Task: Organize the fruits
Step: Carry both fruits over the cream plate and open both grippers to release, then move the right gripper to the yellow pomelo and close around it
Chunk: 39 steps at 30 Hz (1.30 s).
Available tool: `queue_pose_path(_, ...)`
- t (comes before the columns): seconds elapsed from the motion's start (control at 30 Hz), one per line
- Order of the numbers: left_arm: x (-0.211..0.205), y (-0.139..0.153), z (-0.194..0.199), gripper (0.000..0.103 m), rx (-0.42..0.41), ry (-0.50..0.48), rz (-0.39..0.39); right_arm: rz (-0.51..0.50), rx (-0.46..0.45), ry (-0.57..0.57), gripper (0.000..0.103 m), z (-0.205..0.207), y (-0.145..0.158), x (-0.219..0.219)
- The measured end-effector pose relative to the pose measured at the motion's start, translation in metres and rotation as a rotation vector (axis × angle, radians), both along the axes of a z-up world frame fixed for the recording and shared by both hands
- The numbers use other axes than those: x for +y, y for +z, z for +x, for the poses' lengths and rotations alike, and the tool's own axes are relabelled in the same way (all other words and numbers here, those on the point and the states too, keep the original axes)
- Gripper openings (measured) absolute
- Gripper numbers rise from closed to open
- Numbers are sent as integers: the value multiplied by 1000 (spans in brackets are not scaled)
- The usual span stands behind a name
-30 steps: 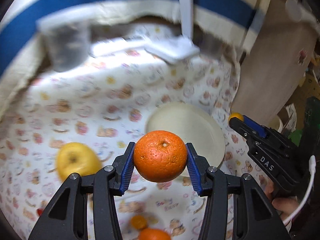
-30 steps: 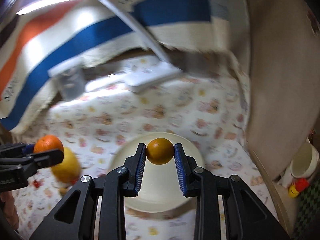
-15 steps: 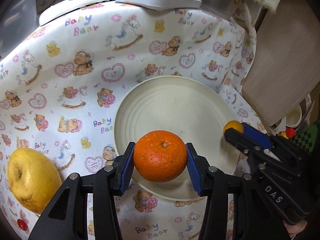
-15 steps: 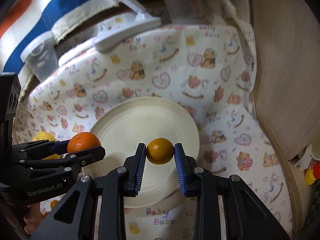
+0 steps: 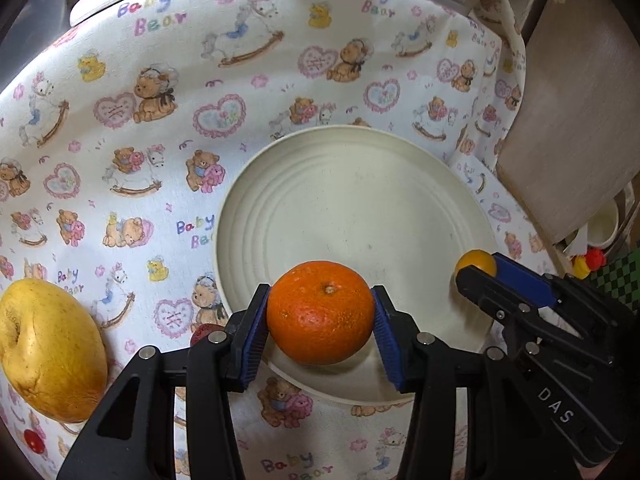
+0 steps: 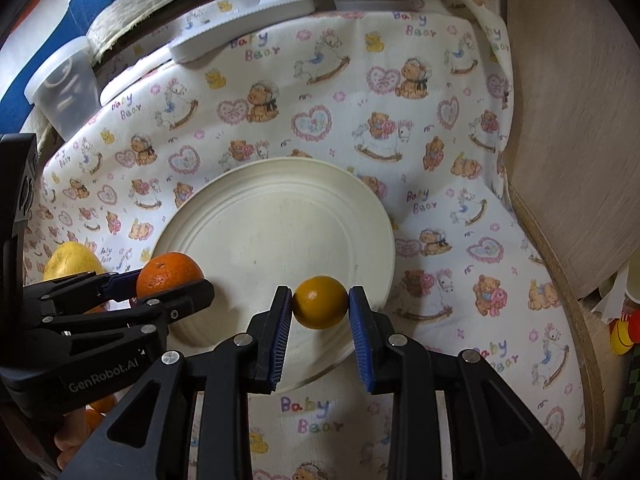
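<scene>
My left gripper (image 5: 320, 316) is shut on a large orange (image 5: 320, 312) and holds it over the near left edge of a cream plate (image 5: 360, 184). My right gripper (image 6: 320, 308) is shut on a small yellow-orange fruit (image 6: 320, 307) over the plate's (image 6: 272, 216) near right edge. The right gripper also shows in the left wrist view (image 5: 476, 270), and the left gripper in the right wrist view (image 6: 172, 280) with the orange (image 6: 169, 274). A yellow apple (image 5: 48, 352) lies on the cloth left of the plate, also seen in the right wrist view (image 6: 70, 262).
A bear-print cloth (image 5: 160, 120) covers the table. A small red fruit (image 5: 34, 440) lies near the apple. More oranges (image 6: 100, 408) lie at lower left. A clear plastic cup (image 6: 64, 84) and a white lamp base (image 6: 240, 20) stand at the back. A wooden board (image 6: 580, 120) stands at the right.
Both grippers have moved forward and down toward the plate with their fruits held. The plate now looks larger and closer in both views.
</scene>
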<state>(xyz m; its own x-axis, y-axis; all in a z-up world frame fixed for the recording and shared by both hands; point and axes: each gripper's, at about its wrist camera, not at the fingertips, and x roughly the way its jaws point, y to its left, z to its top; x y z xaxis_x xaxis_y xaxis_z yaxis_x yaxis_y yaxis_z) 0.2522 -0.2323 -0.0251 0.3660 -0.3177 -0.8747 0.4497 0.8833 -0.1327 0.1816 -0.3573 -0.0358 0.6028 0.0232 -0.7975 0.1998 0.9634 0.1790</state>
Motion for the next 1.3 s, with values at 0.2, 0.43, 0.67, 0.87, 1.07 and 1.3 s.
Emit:
queue_pose_path(0.2,-3,2,-3,48,3,-17,20,5,10,10,30,-2,-2,1)
queue_pose_path(0.43,4,19,-8,58,-46,-3,23,34,16,9,31,-3,-1,0)
queue_pose_path(0.67,29,55,-21,61,-159,16,16,-16,-42,23,58,-11,11,9)
queue_pose_path(0.87,63,76,-46,61,-266,61,-15,10,-119,34,58,-19,25,11)
queue_pose_path(1.07,99,104,-79,61,-465,155,-80,36,-255,82,65,-35,47,23)
queue_pose_path(1.3,143,126,-103,90,-596,225,-162,-35,-373,97,69,-49,64,39)
